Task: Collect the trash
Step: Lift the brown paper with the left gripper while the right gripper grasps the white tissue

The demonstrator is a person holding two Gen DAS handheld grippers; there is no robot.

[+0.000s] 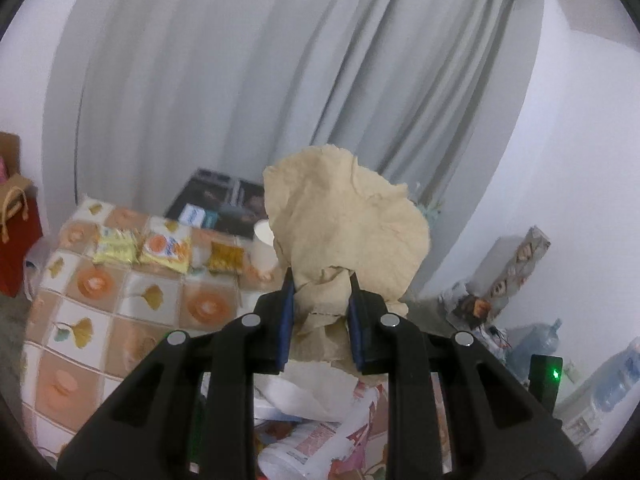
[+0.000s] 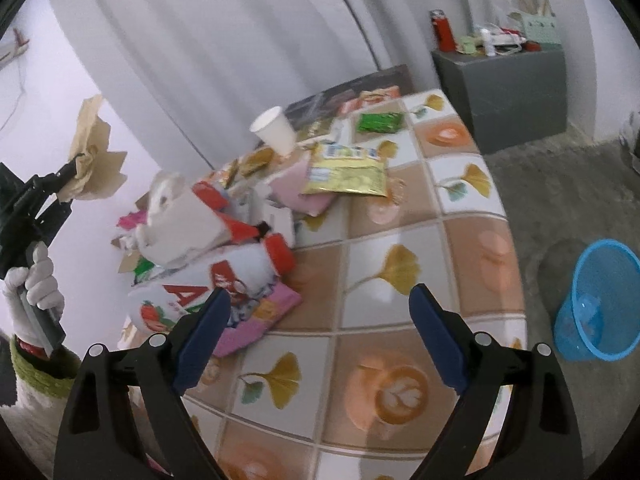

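My left gripper (image 1: pixel 322 280) is shut on a crumpled beige paper napkin (image 1: pixel 348 220), held up in the air above the table. From the right wrist view the same left gripper (image 2: pixel 70 172) shows at the far left with the napkin (image 2: pixel 94 160) sticking up from its tips, a white-gloved hand (image 2: pixel 34 280) on its handle. My right gripper (image 2: pixel 320 296) stands open over the patterned tablecloth (image 2: pixel 392 264) with nothing between its blue pads. A heap of wrappers and packets (image 2: pixel 208 248) lies on the table to its left. A blue mesh bin (image 2: pixel 600 300) stands on the floor at the right.
A white paper cup (image 2: pixel 276 128), yellow snack packets (image 2: pixel 344 172) and a green packet (image 2: pixel 378 122) lie further back on the table. A grey cabinet (image 2: pixel 504 92) stands behind. Water jugs (image 1: pixel 536 344) and a red bag (image 1: pixel 16 240) sit on the floor.
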